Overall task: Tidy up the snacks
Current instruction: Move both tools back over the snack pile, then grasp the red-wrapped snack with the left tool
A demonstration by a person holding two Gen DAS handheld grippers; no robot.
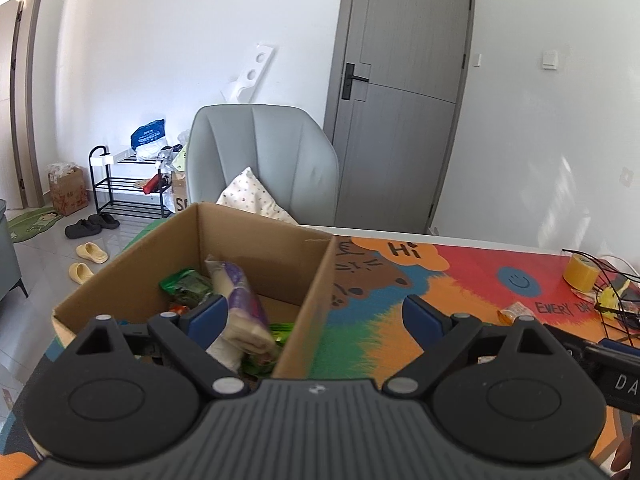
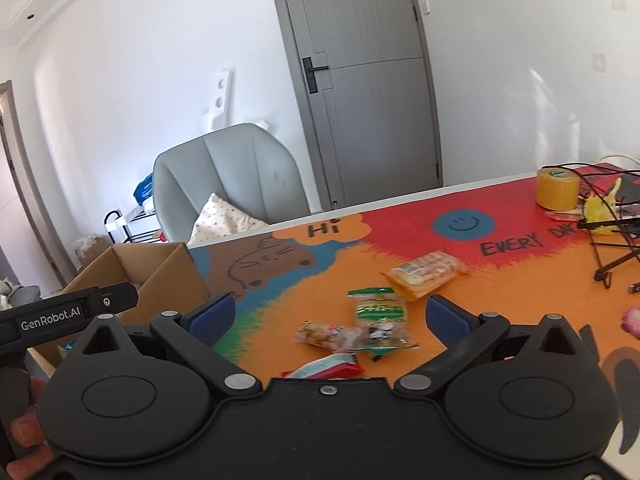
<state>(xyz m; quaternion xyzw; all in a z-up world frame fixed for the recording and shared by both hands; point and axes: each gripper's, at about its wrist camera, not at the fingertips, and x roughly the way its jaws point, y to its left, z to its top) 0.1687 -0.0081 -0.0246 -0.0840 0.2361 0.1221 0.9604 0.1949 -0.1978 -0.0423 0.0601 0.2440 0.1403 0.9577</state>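
Where mat shows: four snack packets [image 2: 426, 274]

Definitely somebody's home, living room by the look of it: grey armchair [image 1: 264, 160] with a cushion [image 1: 250, 196], shoe rack [image 1: 128, 184] and slippers [image 1: 86, 260] far left on the tiled floor, grey door [image 1: 400, 92], cartoon mat [image 2: 400, 248] covering the table.

The left gripper [image 1: 316, 316] tilts gently downward, its jaws spread wide with nothing pressed between the blue pads. The right gripper [image 2: 330, 320] tilts down likewise, jaws wide apart and empty. A hand [image 2: 24, 432] shows at the lower left of the right wrist view.
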